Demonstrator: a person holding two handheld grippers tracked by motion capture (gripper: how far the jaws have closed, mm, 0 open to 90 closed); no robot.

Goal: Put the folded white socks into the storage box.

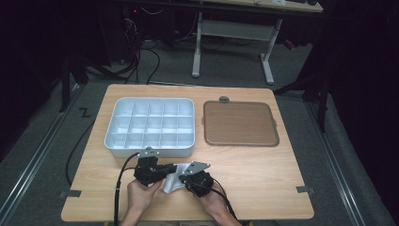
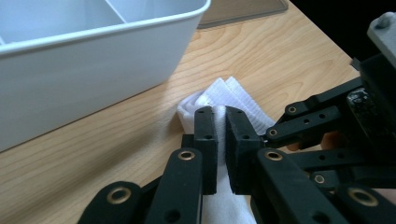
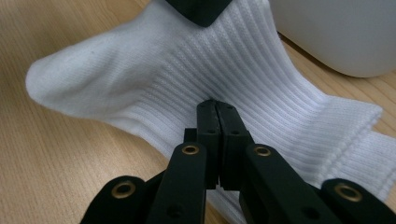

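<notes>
**Both claws pinched on one white sock, right by the divider tray**

The left gripper [image 2: 219, 135] has its jaws nearly together with a fold of the white sock [image 3: 187, 84] clamped between them. The right gripper [image 3: 217, 109] is closed too, tips nipping the ribbed fabric mid-sock. They sit side by side, probably so the sock can be folded or bunched between them. Just ahead of both claws is the white compartment tray [image 1: 149, 149], likely where it's headed. Further right, the brown lid [image 1: 240, 123] lies flat on the wooden table [image 1: 263, 179].
</notes>
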